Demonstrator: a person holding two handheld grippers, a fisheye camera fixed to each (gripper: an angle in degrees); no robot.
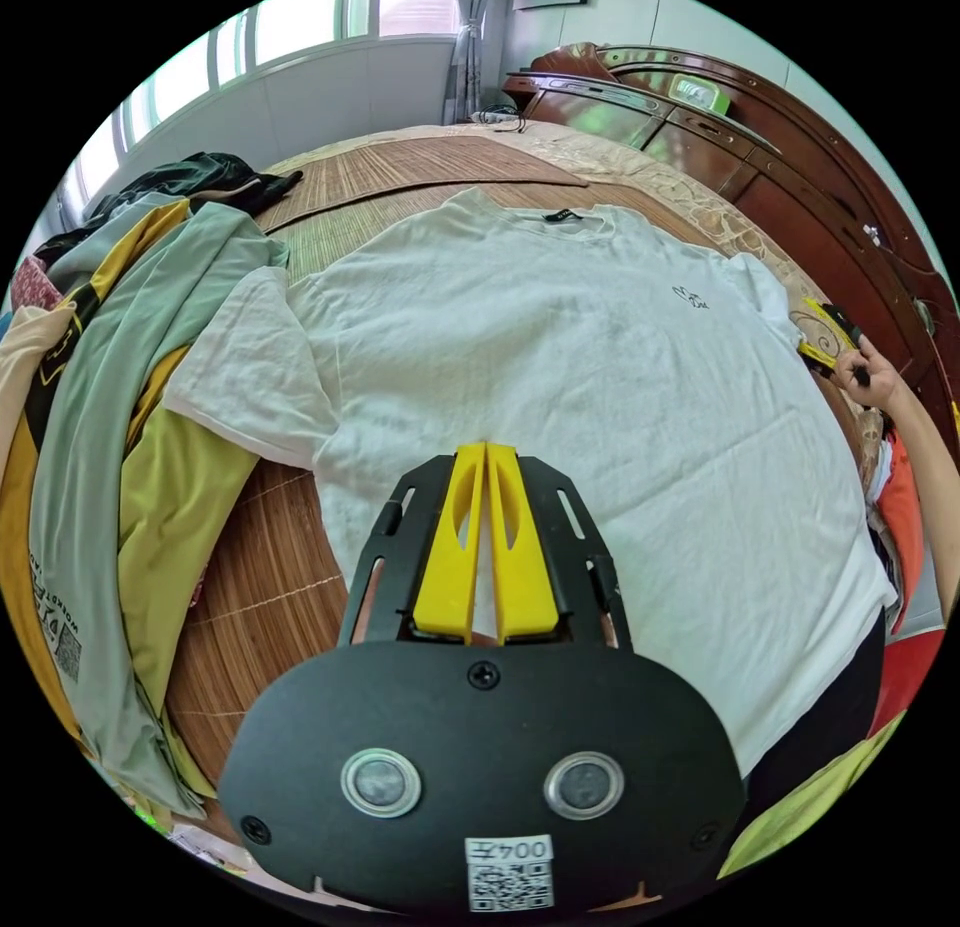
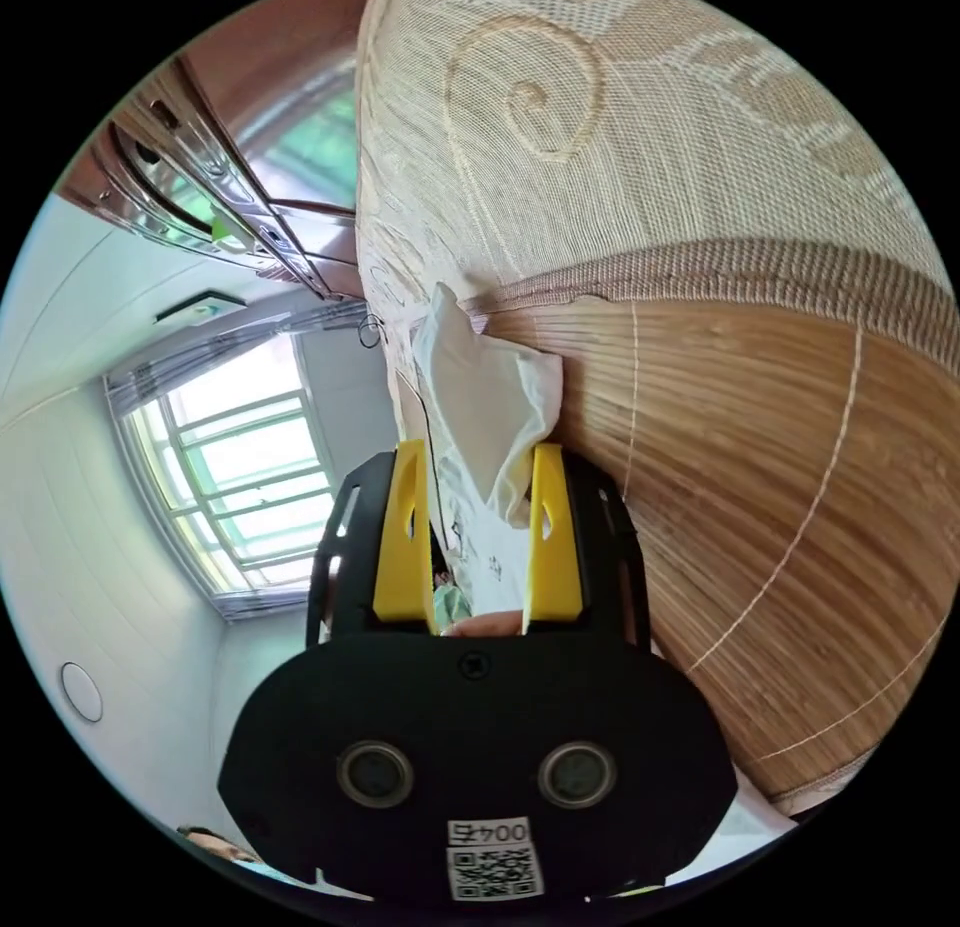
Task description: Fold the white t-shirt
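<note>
A bamboo mat (image 1: 270, 567) covered the bed; the white t-shirt (image 1: 560, 367) lay flat on it, collar away. The left gripper (image 1: 485, 457) hovered over its hem, jaws nearly together, empty — the right gripper (image 2: 470, 497), jaws apart, straddled the far sleeve (image 2: 490, 407), nearer that side.

Small dark print on white t-shirt (image 1: 560, 367), chest area: too small to read. Dark neck tag on same shirt: blurred. Dark lettering plus square code on grey-green garment (image 1: 70, 527) at bed edge: lettering upside down, illegible. Code sticker with short number on left gripper (image 1: 485, 449) body, another on right gripper (image 2: 470, 452) body: left unread.
</note>
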